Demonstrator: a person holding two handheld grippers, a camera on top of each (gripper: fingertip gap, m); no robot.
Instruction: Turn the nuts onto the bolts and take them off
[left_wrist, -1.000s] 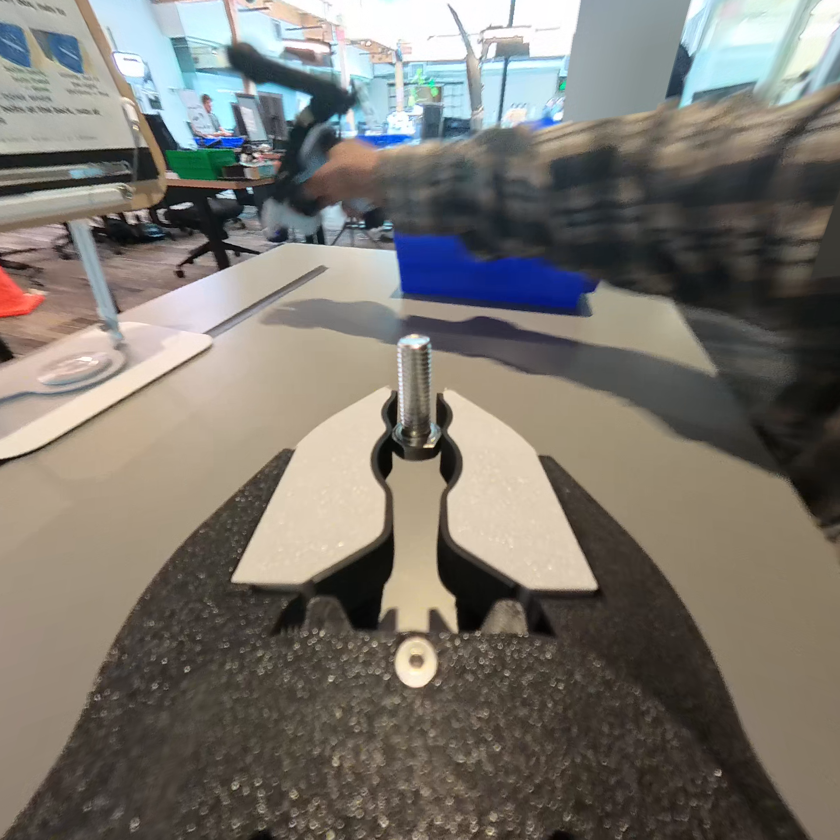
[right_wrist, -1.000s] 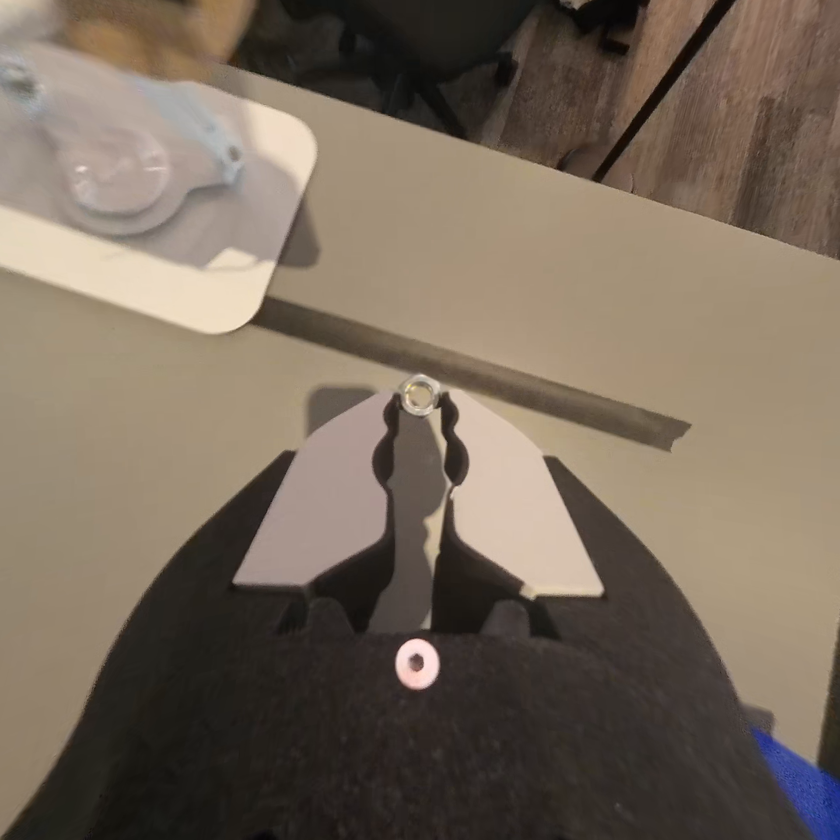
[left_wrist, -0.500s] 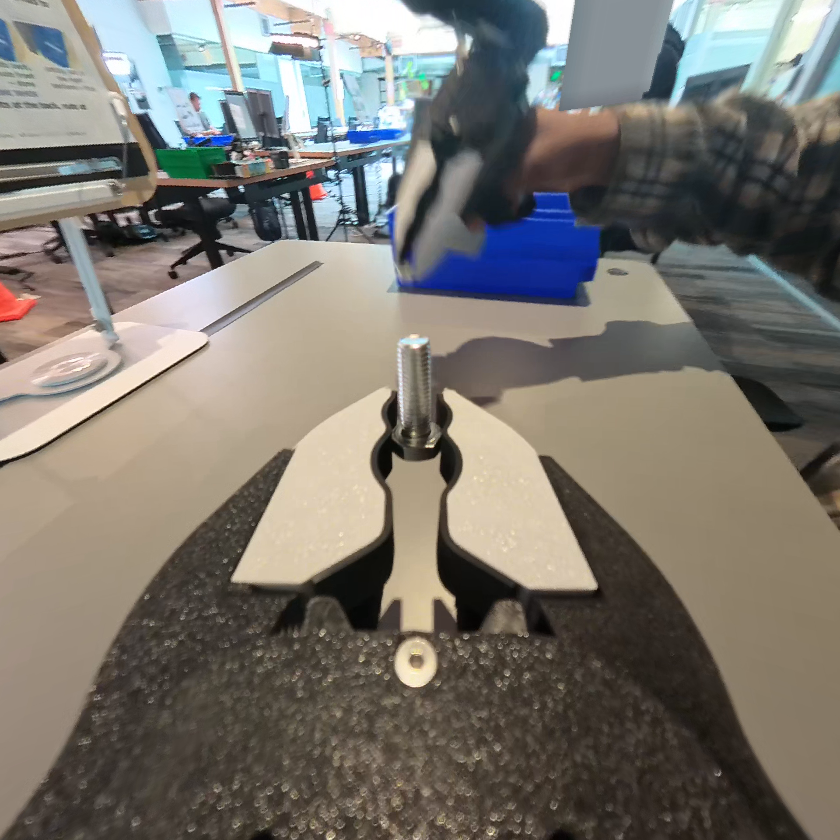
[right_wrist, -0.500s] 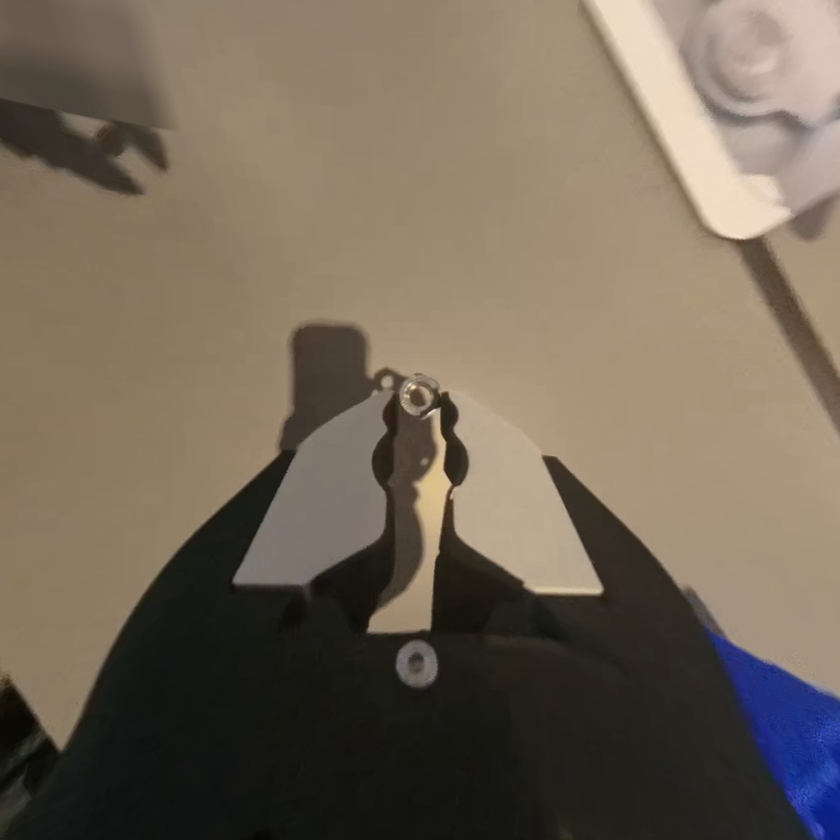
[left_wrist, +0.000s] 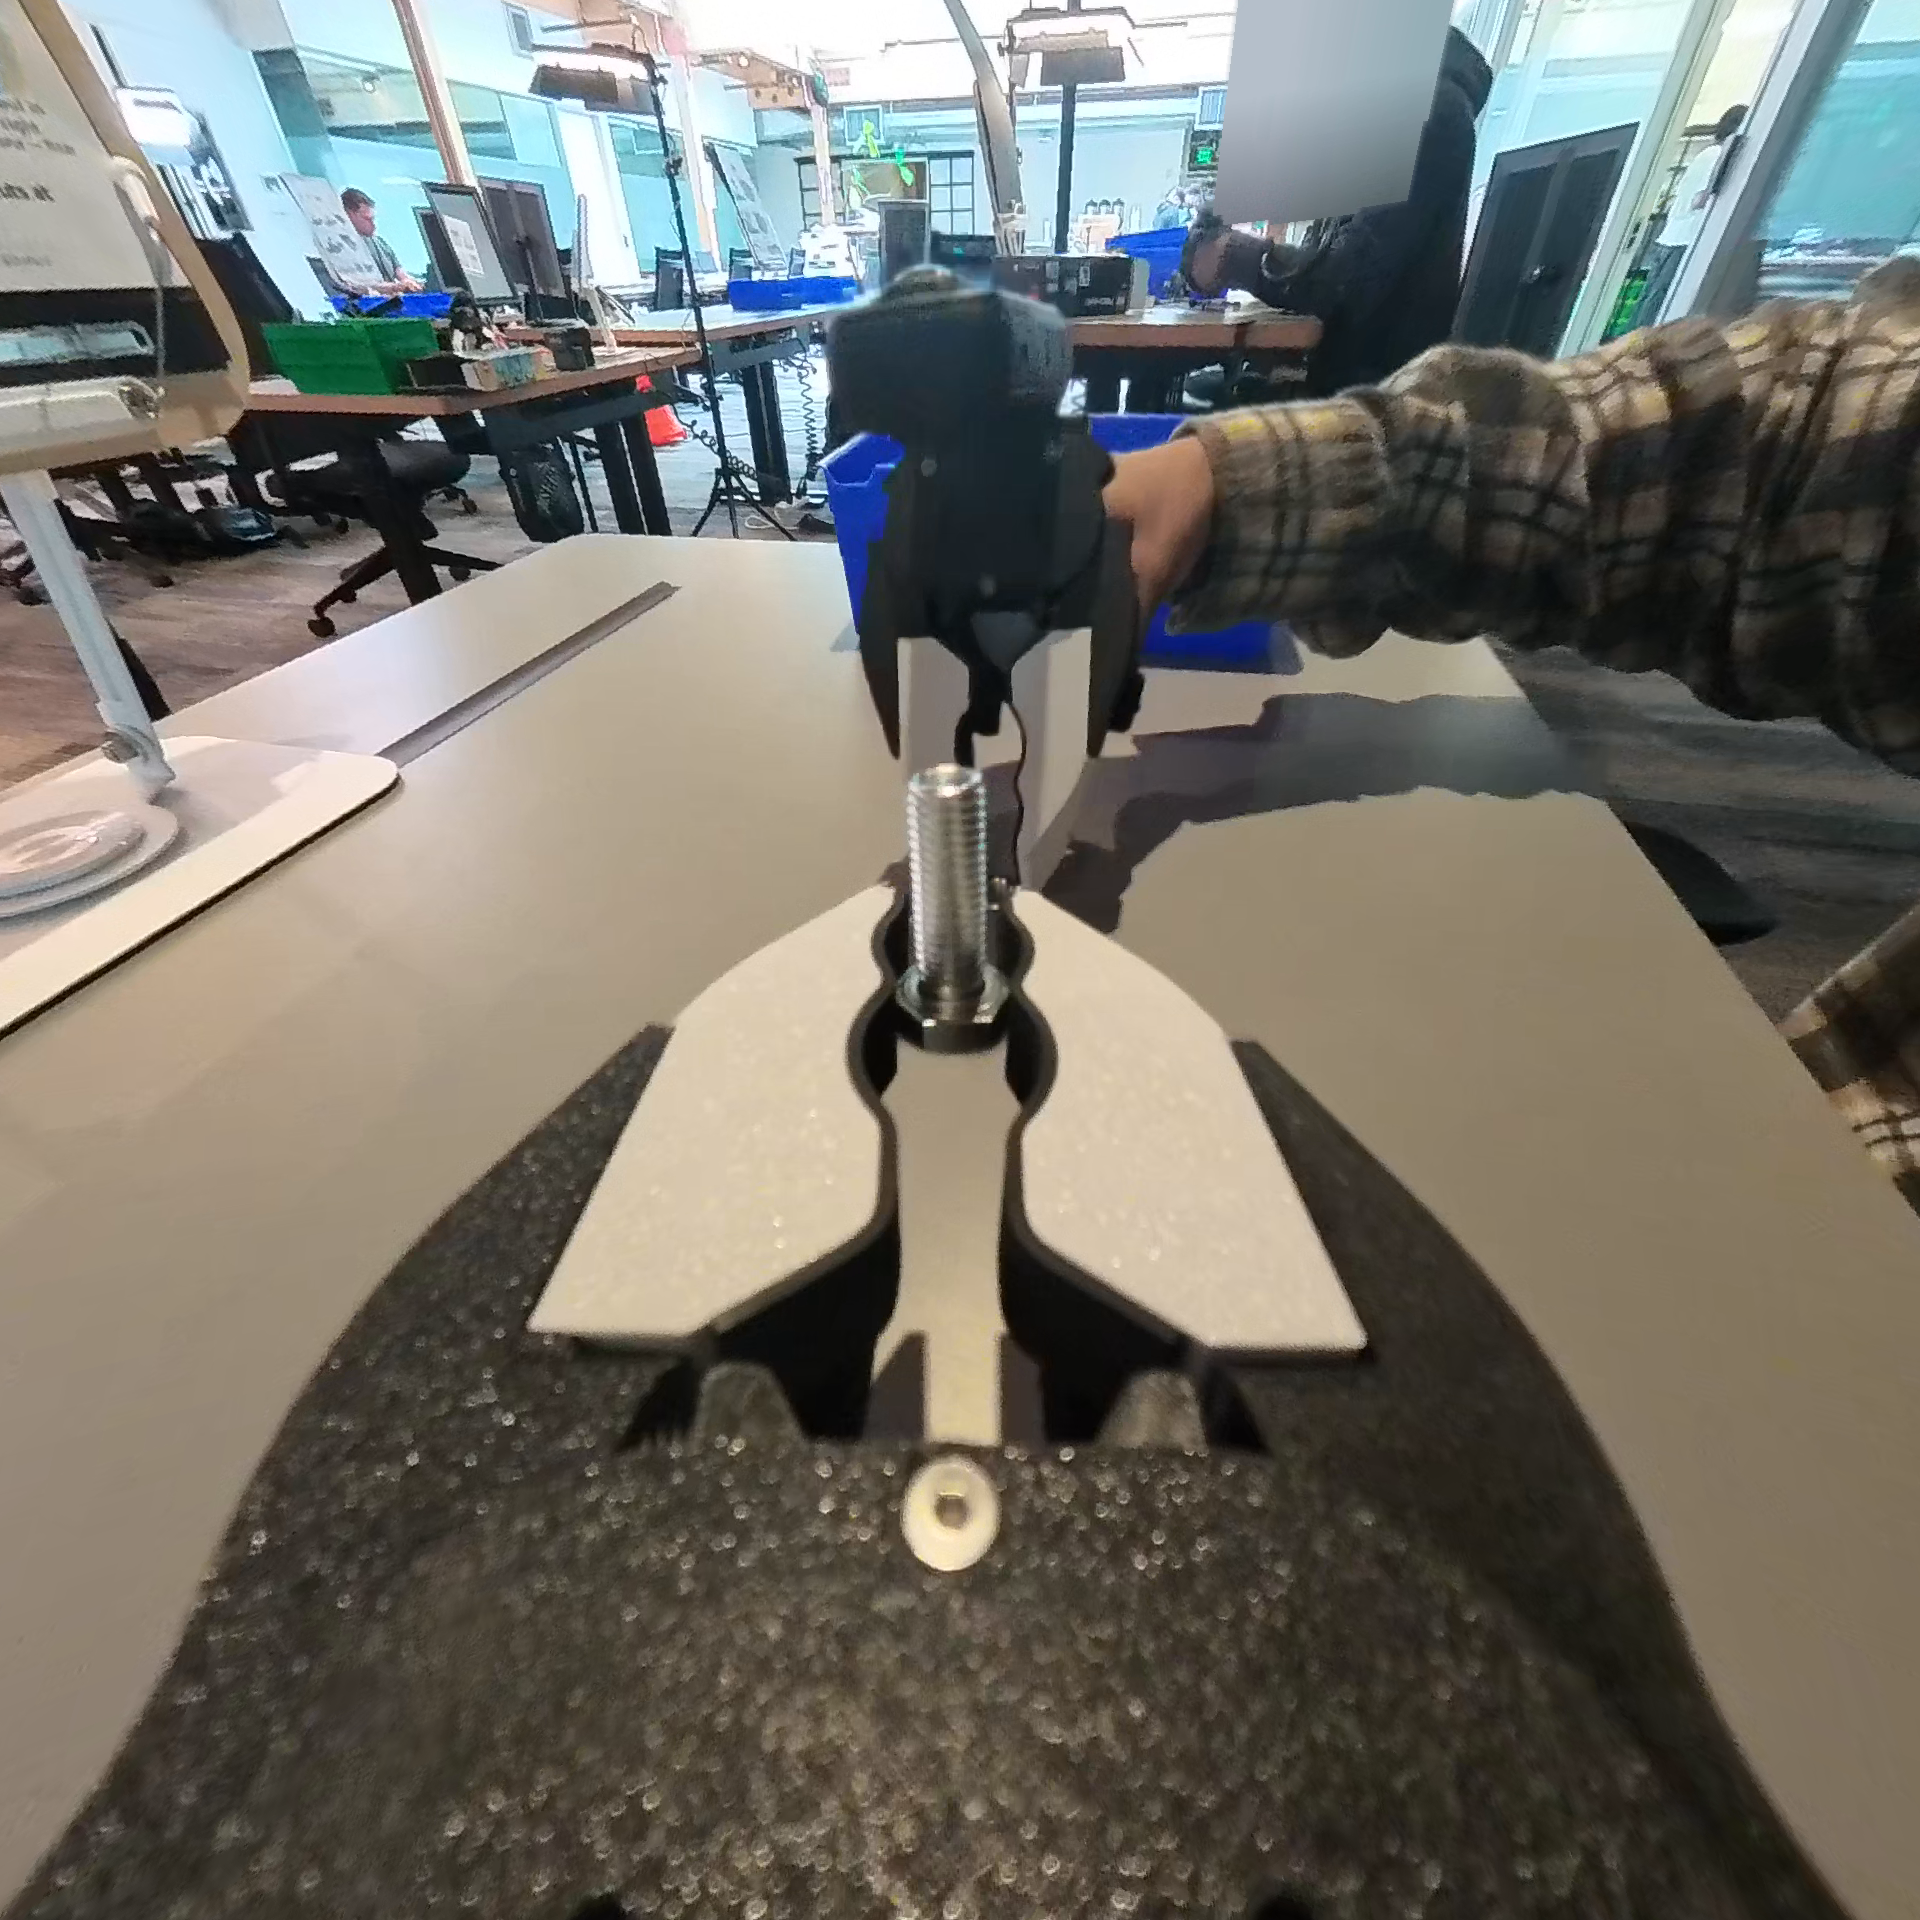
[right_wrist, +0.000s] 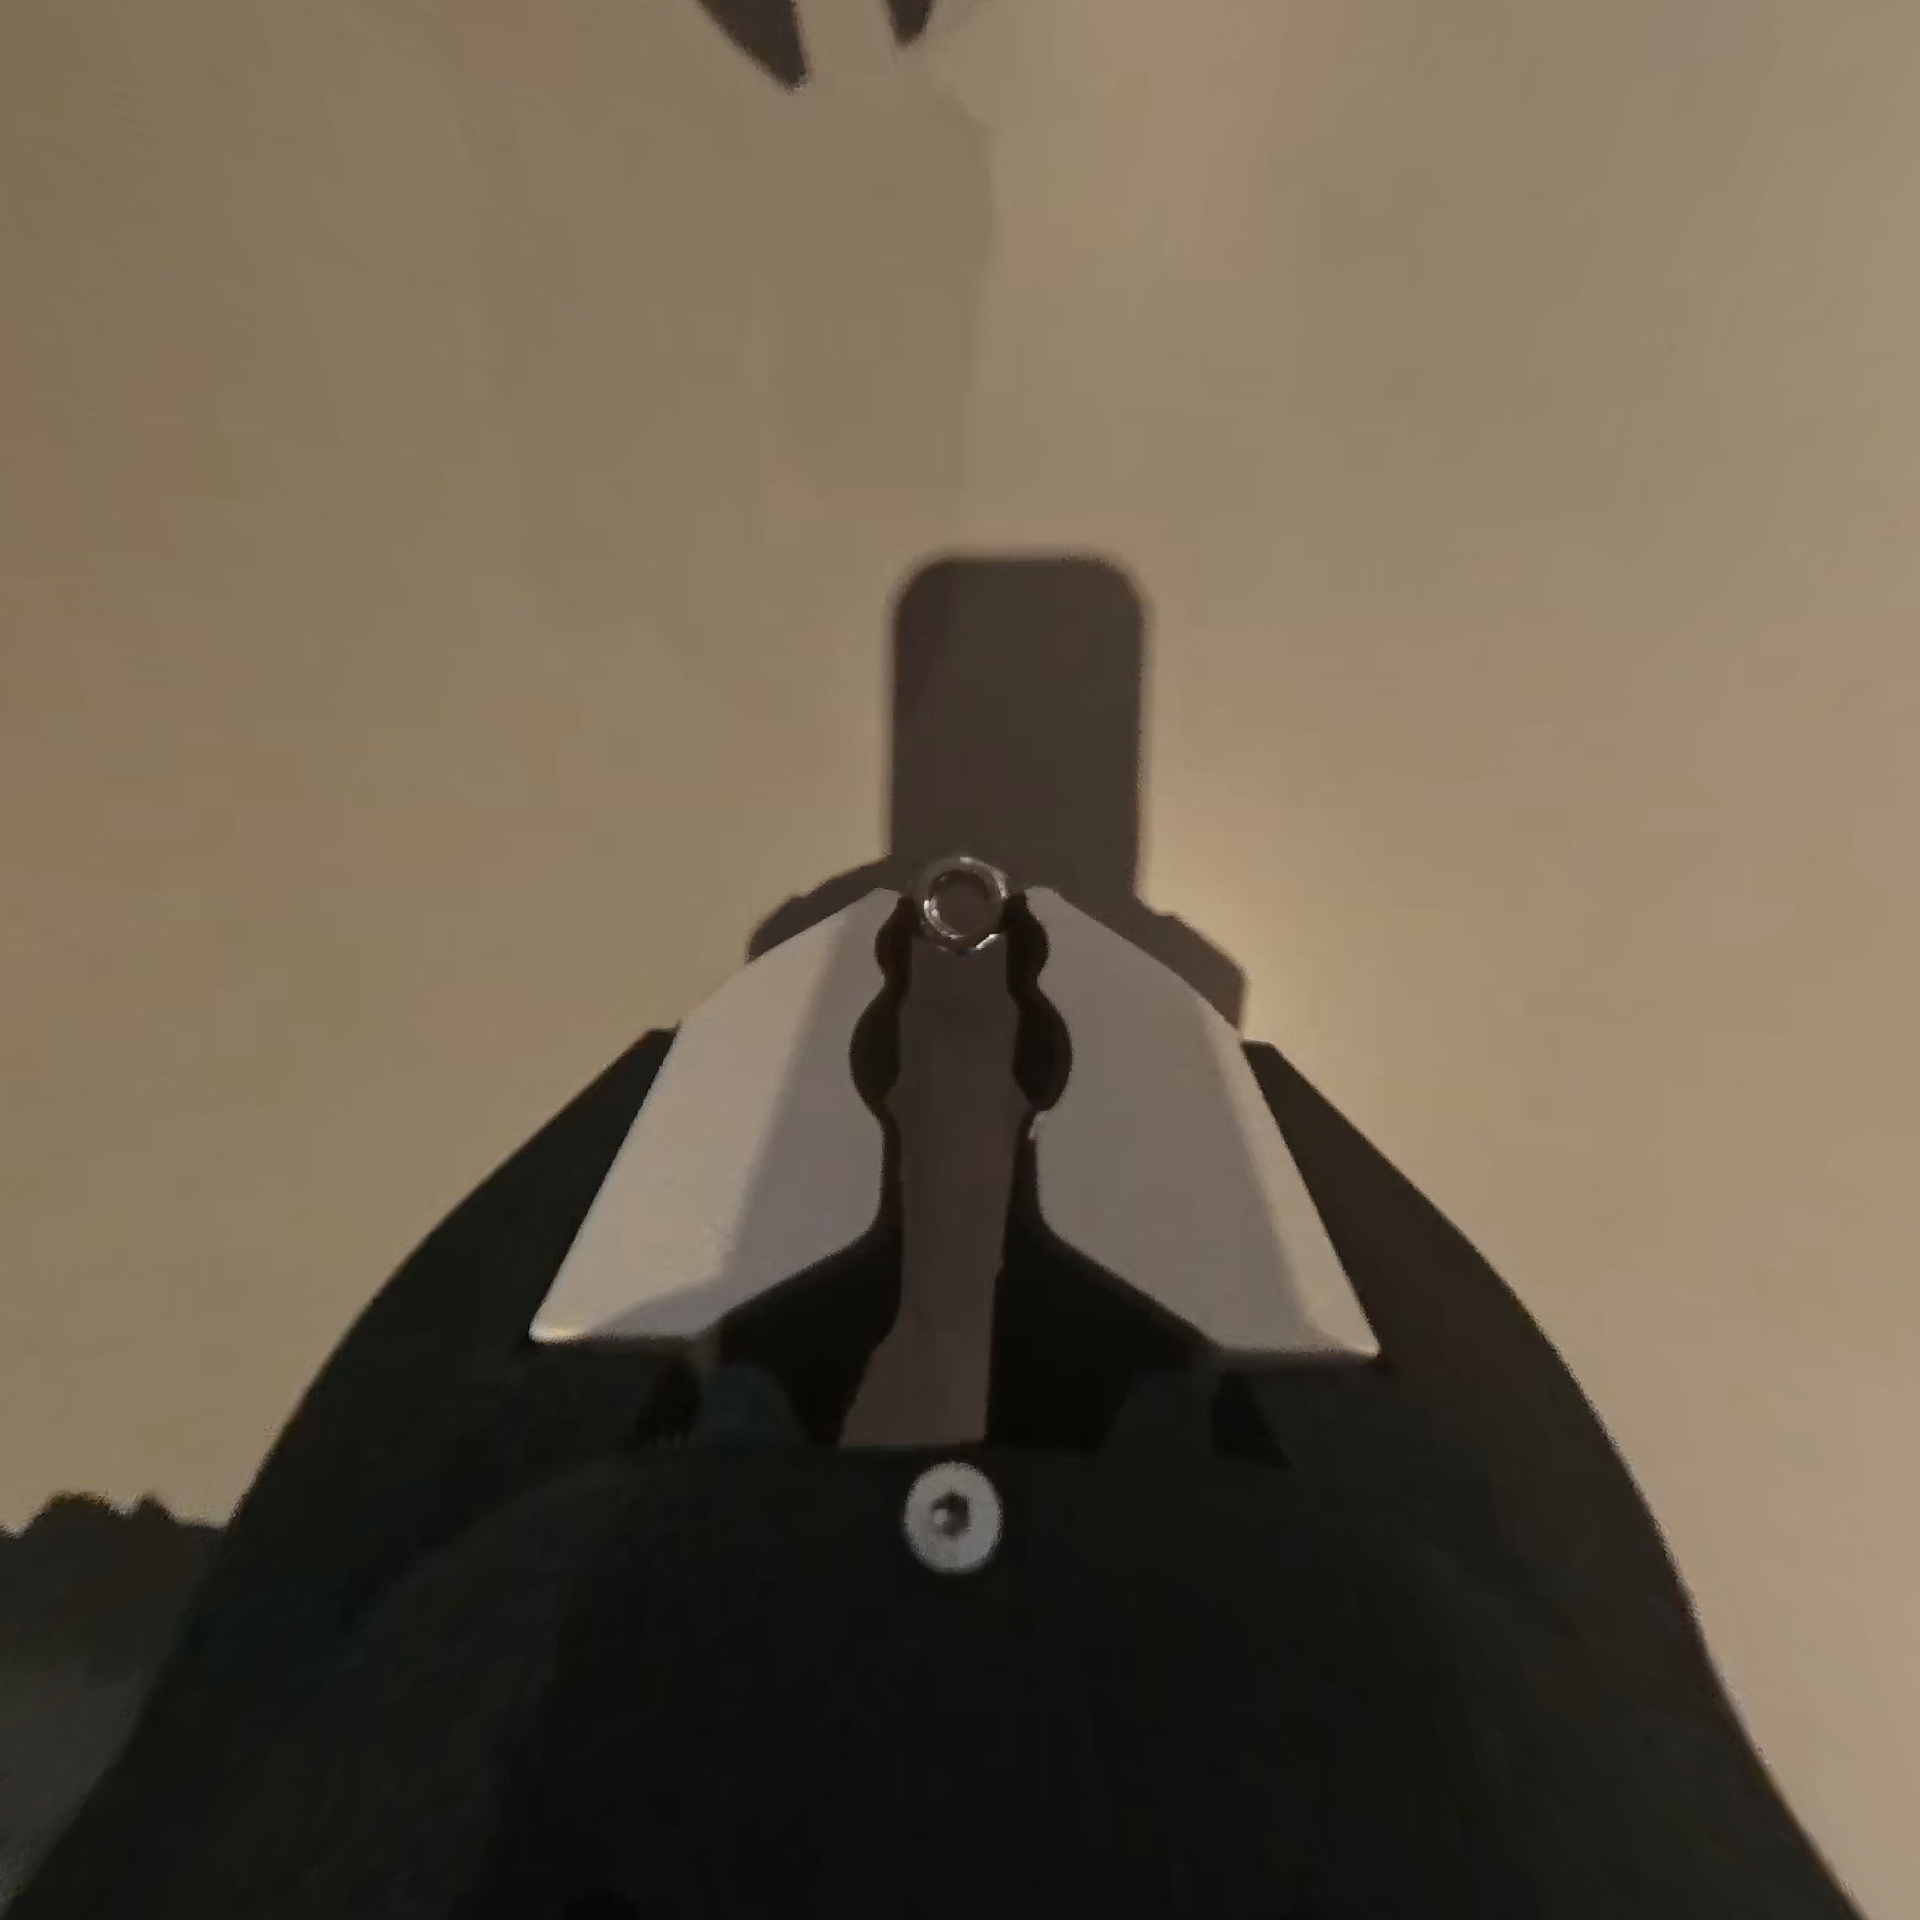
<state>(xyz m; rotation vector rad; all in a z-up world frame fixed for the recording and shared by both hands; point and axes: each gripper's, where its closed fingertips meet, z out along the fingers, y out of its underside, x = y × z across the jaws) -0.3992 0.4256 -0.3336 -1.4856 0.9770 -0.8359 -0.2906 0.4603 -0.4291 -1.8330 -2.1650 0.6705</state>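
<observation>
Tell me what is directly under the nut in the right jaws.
Under the nut, the right wrist view shows only bare table and the gripper's shadow. The bolt is not below it; the nut's underside is hidden.

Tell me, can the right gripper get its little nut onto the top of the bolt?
Probably yes. The bolt stands upright with its top bare, and the right gripper, shut on the nut, hangs just behind it.

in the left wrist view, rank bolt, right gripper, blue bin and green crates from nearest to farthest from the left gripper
1. bolt, upright between the left gripper fingertips
2. right gripper, just behind the bolt
3. blue bin, far table edge
4. green crates, background desk, left
</observation>
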